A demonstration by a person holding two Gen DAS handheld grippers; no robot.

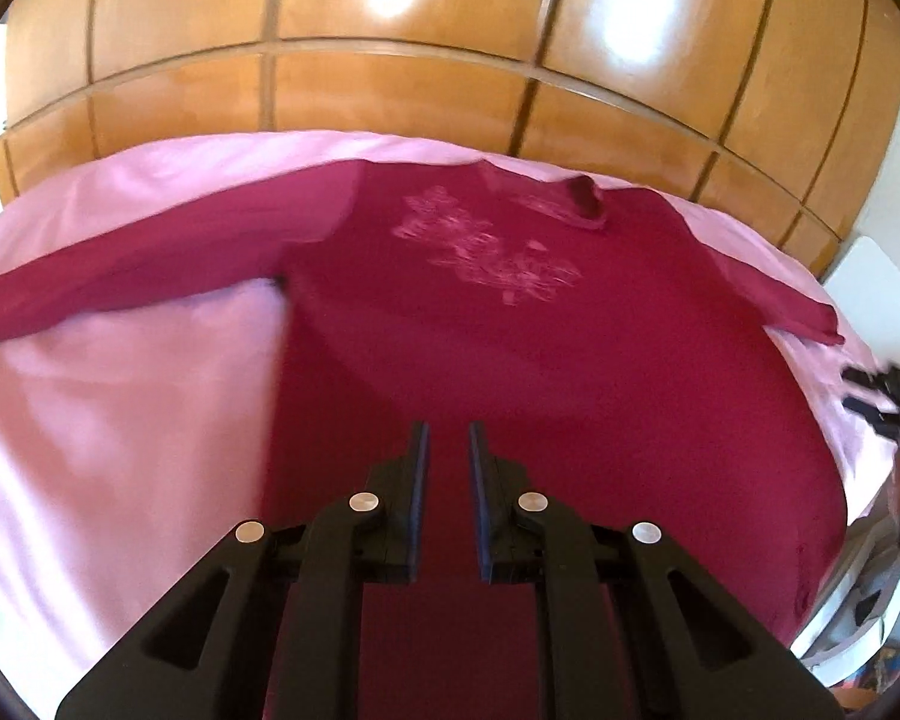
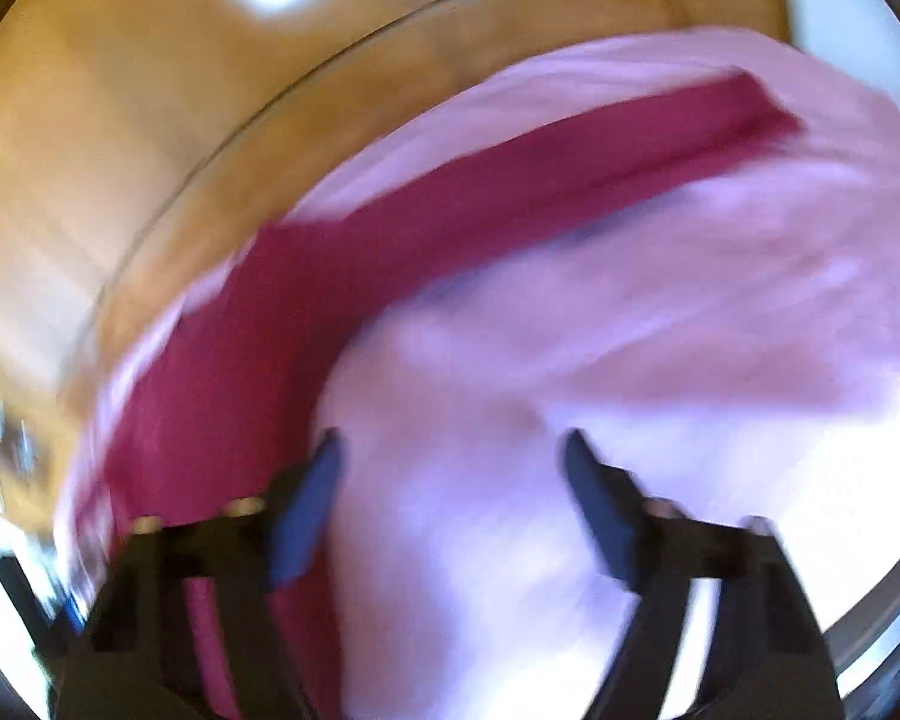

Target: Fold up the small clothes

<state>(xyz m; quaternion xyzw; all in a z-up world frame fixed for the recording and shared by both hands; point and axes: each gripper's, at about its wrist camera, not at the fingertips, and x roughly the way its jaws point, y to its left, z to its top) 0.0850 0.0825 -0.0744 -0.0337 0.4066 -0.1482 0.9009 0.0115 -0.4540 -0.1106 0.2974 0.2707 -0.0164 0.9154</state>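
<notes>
- Crimson shirt (image 1: 510, 360) spread front-up on pink sheet (image 1: 120, 420), pale print (image 1: 486, 252) showing, collar (image 1: 576, 204) toward the far wooden panels (image 1: 390, 90).
- Both sleeves laid out sideways: left sleeve (image 1: 126, 282) long across the sheet, right sleeve (image 1: 768, 294) reaching toward the bed's edge.
- Flat, opened-out lay probably chosen so sleeves and sides can be turned in cleanly; no fold visible yet, so likely the very start of folding.
- Left gripper (image 1: 449, 438) poised over the lower body of the shirt, near the hem, fingers (image 1: 420, 480) parted by a narrow gap with only cloth seen through it, nothing pinched.
- Placement over the middle, judged as a waiting or steadying post; contact with the cloth impossible to tell.
- Right gripper (image 2: 453, 447) spread wide over bare sheet, beside the shirt's side edge, holding nothing; heavy blur throughout that view.
- Right view alone: right sleeve (image 2: 570, 162) seen along its length to the cuff (image 2: 756, 108), plus open sheet beside it.
- Left view alone: whole shirt, print, collar, both sleeves, and a blurred dark shape at the right edge, probably the right gripper (image 1: 888, 402).
- Likely next need: a grasp on sleeve or side edge, though that stays a guess.
</notes>
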